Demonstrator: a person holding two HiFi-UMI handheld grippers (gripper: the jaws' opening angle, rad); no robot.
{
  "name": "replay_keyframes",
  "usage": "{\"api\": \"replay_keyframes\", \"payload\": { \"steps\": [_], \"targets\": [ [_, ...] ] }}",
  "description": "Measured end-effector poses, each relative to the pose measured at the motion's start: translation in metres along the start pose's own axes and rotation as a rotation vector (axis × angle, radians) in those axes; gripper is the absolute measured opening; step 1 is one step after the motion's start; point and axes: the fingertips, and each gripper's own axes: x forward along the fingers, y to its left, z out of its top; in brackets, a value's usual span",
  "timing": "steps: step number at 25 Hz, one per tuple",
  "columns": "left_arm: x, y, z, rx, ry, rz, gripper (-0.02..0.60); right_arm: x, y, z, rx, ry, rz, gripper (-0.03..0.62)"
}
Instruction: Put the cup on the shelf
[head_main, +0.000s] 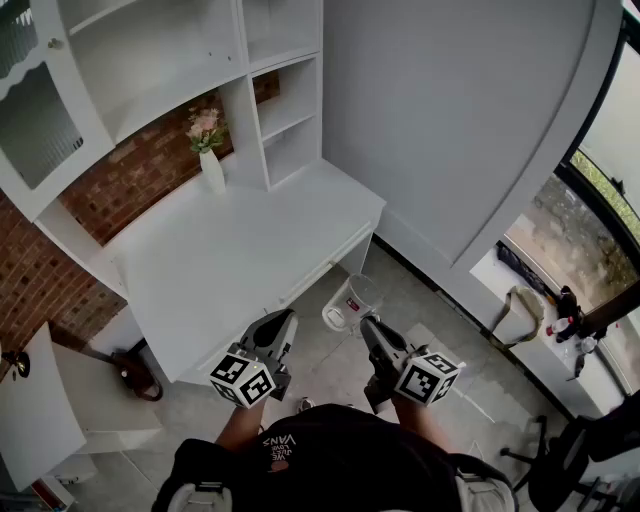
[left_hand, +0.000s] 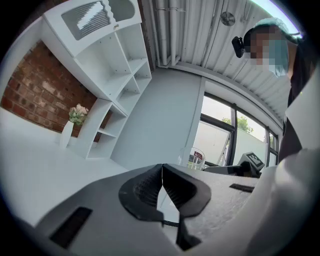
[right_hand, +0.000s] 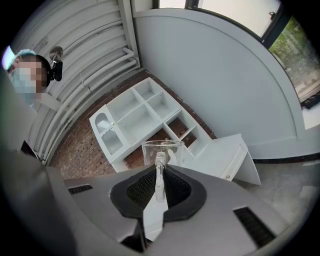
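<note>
My right gripper is shut on the handle of a clear glass cup, held in the air in front of the white desk. In the right gripper view the cup stands upright just beyond the jaws, its handle pinched between the pads. The white shelf unit rises at the back of the desk, its compartments bare. My left gripper hangs shut and holds nothing, left of the cup. From the left gripper view the cup shows to the right, past the closed gripper.
A white vase with pink flowers stands on the desk by the shelf's lower cubbies. A brick wall backs the desk. A glass-fronted cabinet door hangs at the left. A grey wall and window ledge lie right.
</note>
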Motion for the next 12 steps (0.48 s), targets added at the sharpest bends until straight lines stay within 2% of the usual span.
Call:
{"api": "replay_keyframes", "payload": {
  "steps": [4,12],
  "targets": [
    [0.001,-0.015,-0.004,-0.002,-0.005,0.016,0.008,-0.017,-0.015,0.002,-0.020,-0.023,0.011,0.028],
    [0.015,-0.047,-0.022,-0.006,-0.011,0.048,0.007,-0.046,-0.033,0.015,-0.005,-0.004,0.042,0.028]
  ]
}}
